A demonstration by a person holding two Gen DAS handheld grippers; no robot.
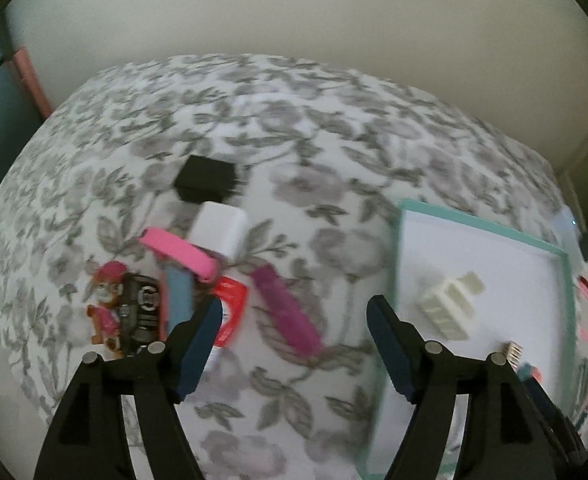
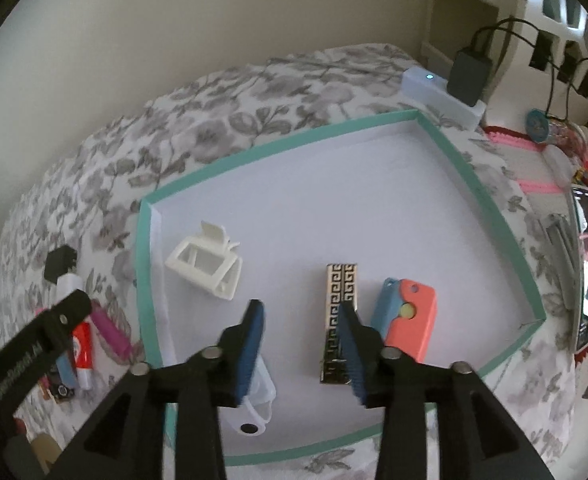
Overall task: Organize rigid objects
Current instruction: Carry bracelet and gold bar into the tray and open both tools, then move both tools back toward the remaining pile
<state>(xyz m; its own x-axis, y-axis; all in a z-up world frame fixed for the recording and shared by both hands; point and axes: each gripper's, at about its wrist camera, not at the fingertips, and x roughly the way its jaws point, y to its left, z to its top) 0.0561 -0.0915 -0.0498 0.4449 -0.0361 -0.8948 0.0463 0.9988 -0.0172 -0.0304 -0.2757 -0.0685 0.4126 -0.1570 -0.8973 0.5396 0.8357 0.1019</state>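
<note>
While both grippers (image 1: pixel 292 312) (image 2: pixel 301 322) gape w/ nothing between, could clip gold bar (image 2: pixel 339 322) in tray (image 2: pixel 477 184), nudging it.

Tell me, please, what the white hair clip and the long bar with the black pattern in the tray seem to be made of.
White hair clip: probably matte moulded plastic; it is evenly white with thin open ribs and no shine.
Patterned bar: looks like polished gold-tone metal or metallised plastic; its surface between the black key pattern reflects light. Which of the two, I cannot tell.
</note>
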